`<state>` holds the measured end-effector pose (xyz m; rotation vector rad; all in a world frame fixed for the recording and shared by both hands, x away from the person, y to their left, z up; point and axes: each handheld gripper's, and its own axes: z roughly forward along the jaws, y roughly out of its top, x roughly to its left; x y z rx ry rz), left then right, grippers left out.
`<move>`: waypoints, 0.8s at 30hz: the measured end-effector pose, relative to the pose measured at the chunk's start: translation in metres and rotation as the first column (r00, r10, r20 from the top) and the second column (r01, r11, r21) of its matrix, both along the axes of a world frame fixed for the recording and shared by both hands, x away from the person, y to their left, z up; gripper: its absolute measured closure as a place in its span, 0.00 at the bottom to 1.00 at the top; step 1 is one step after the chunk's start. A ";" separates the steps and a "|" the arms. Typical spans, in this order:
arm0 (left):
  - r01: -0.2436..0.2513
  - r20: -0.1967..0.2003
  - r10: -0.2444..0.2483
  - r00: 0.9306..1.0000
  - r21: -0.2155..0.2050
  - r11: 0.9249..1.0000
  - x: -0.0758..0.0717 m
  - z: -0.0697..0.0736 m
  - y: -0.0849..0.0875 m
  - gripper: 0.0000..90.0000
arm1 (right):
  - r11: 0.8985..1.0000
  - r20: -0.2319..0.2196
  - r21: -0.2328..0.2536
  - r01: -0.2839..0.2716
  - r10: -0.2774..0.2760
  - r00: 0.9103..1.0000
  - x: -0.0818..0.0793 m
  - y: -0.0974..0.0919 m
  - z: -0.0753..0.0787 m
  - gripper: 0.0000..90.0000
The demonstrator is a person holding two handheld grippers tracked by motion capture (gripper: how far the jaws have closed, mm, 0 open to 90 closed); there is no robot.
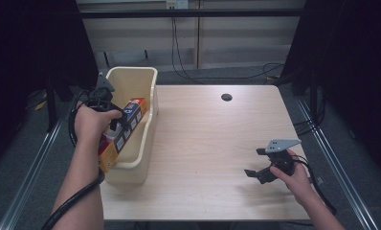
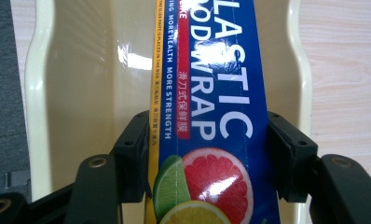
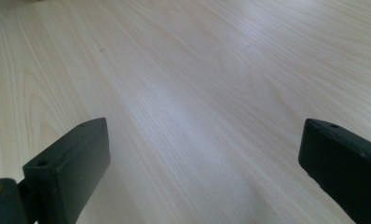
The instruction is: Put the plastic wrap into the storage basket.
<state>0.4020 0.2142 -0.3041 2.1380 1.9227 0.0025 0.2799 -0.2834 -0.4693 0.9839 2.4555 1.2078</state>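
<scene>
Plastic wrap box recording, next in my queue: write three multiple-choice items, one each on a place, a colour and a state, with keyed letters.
1. Where is the plastic wrap box?
A. flat on the table
B. over the cream bin
C. on the floor

2. What colour is the box's main face?
A. blue
B. green
C. white

3. How do the right gripper's jaws stand?
A. shut on a box
B. shut on nothing
C. open

Key: 1 B, the bin's inside lies behind the box held by the left gripper; 2 A, blue under white lettering; 3 C, bare table shows between the jaws.
</scene>
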 end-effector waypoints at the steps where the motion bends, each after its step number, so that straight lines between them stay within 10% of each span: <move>1: -0.004 -0.001 0.004 1.000 0.000 1.000 0.000 -0.001 0.000 0.45 | 1.000 0.000 -0.001 -0.001 0.001 1.000 0.000 0.000 0.000 0.02; 24: -0.017 -0.017 0.017 1.000 0.005 1.000 0.007 -0.020 -0.003 0.45 | 1.000 -0.003 -0.005 -0.006 0.006 1.000 0.000 0.000 -0.001 0.02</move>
